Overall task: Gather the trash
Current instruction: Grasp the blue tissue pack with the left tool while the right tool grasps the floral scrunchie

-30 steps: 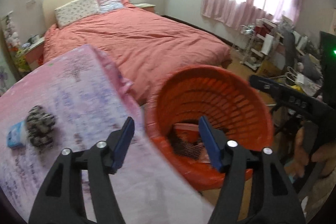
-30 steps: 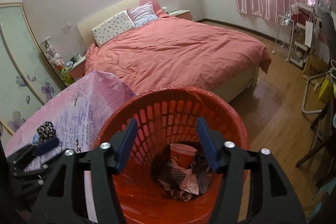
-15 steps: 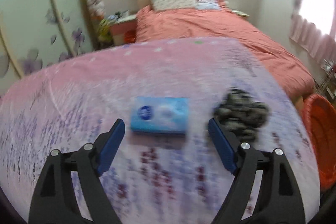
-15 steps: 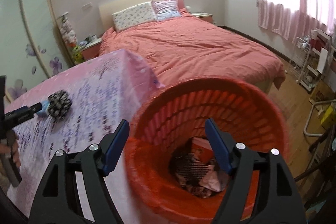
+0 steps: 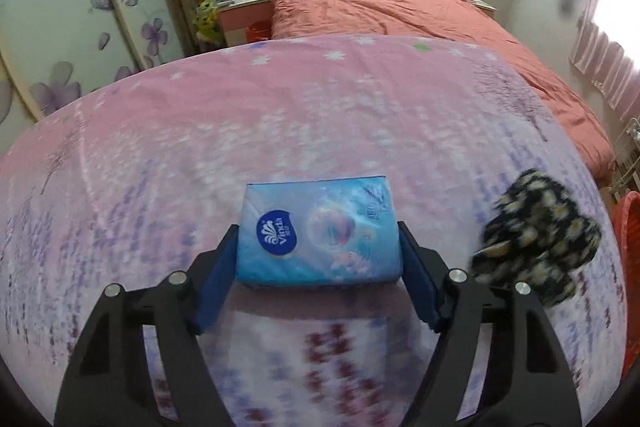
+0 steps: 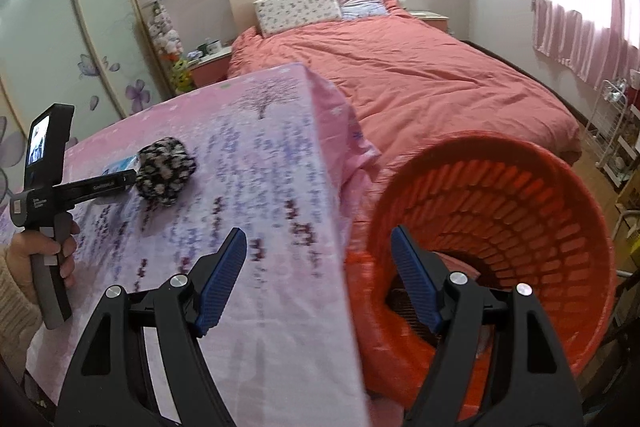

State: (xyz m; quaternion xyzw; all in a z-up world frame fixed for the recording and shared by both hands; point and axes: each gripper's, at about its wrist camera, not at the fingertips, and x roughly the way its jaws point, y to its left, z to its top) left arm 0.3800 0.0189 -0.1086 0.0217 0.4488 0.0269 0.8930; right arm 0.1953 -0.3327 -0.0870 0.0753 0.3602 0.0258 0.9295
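Note:
A blue Vinda tissue pack lies on the pink floral tablecloth. My left gripper is open with its blue pads on either side of the pack, close to its sides. A black and white crumpled cloth lies to the right of the pack; it also shows in the right wrist view. My right gripper is open and empty, over the table's right edge beside the red trash basket, which holds some trash at the bottom.
A bed with a salmon cover stands beyond the table. A nightstand and a wardrobe with flower decals are at the back left. A wire rack stands at the right under pink curtains.
My left gripper swung left from the basket to the table and closed in around the tissue pack. My right gripper drew back and left from over the basket toward the table edge.

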